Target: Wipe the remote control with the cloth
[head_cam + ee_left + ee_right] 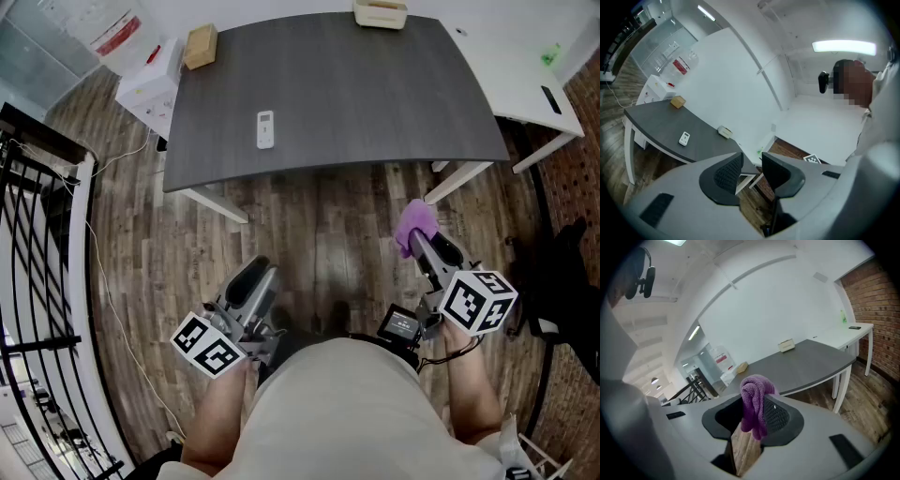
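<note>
Short of the table (375, 94), right tongs (752, 417) clamp the purple cloth (754, 397); left tongs (751, 168) gape slightly, empty.

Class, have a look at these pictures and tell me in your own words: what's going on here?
A person stands back from a grey table, holding a gripper in each hand. The right gripper is closed on a purple cloth. The left gripper is empty, its jaws apart. The white remote control lies alone on the table's near side, out of reach of both grippers. No wiping has begun yet.
</note>
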Demonstrator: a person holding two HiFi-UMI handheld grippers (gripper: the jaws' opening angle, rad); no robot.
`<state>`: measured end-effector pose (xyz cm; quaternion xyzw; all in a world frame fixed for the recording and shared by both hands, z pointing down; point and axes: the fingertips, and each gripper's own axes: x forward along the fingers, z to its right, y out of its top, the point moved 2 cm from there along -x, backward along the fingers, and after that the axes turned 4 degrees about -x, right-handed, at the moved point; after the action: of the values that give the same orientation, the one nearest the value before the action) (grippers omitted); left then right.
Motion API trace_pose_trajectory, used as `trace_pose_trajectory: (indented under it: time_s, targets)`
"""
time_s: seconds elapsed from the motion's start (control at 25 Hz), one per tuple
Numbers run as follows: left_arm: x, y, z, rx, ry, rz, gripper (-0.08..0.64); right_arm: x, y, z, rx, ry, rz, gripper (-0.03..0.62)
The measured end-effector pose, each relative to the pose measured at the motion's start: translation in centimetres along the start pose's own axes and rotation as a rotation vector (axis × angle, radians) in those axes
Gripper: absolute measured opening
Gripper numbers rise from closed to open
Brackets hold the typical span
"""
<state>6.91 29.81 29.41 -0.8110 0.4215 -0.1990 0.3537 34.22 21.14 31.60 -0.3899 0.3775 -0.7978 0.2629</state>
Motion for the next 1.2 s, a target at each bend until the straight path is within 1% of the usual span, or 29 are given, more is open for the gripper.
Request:
trace_pose_trajectory:
  time_s: [0.2,0.28,0.4,0.52,0.6,0.68,0.76,0.92,1.0,1.04,1.12,1.2]
  targets:
    - [0.3,0.1,-0.3,0.01,0.021,-0.021,0.118,1.5,-0.7,0.6,-0.01,-0.003,-0.065,0.117]
    - [0.0,0.3,-0.9,0.016,0.031,-0.034,0.118,3.0,-0.7,-0.2,-0.027,0.022,-0.087,0.117]
    - [-0.1,0.8,-2.6,0.025,0.047,-0.058,0.118,5.8,-0.9,-2.1,-0.077,0.074,-0.126,0.117]
    - [0.9,1.8,-5.3,0.047,0.051,-0.079,0.118,9.4,-0.9,-3.3,-0.13,0.102,-0.173,0.117]
    - [2.0,2.4,-7.6,0.061,0.04,-0.104,0.118,12.1,-0.8,-3.9,-0.163,0.103,-0.202,0.117]
    - [3.5,3.0,-10.5,0.071,0.04,-0.14,0.118,15.0,-0.4,-4.3,-0.199,0.087,-0.228,0.117]
    - [5.3,3.6,-13.8,0.094,0.057,-0.197,0.126,18.0,0.0,-4.4,-0.234,0.056,-0.26,0.117]
    - [9.5,4.1,-20.7,0.185,0.083,-0.359,0.149,24.4,0.8,-4.7,-0.283,-0.002,-0.338,0.117]
    - [11.6,4.1,-23.7,0.246,0.081,-0.439,0.149,27.6,0.7,-4.8,-0.315,-0.021,-0.384,0.117]
    - [12.8,4.1,-25.1,0.291,0.077,-0.474,0.149,29.2,0.8,-4.8,-0.339,-0.033,-0.404,0.117]
    - [15.3,4.2,-27.4,0.407,0.067,-0.536,0.149,32.5,1.0,-4.9,-0.409,-0.056,-0.441,0.117]
    - [17.4,3.7,-29.0,0.524,0.047,-0.607,0.149,35.3,1.3,-5.1,-0.522,-0.067,-0.474,0.117]
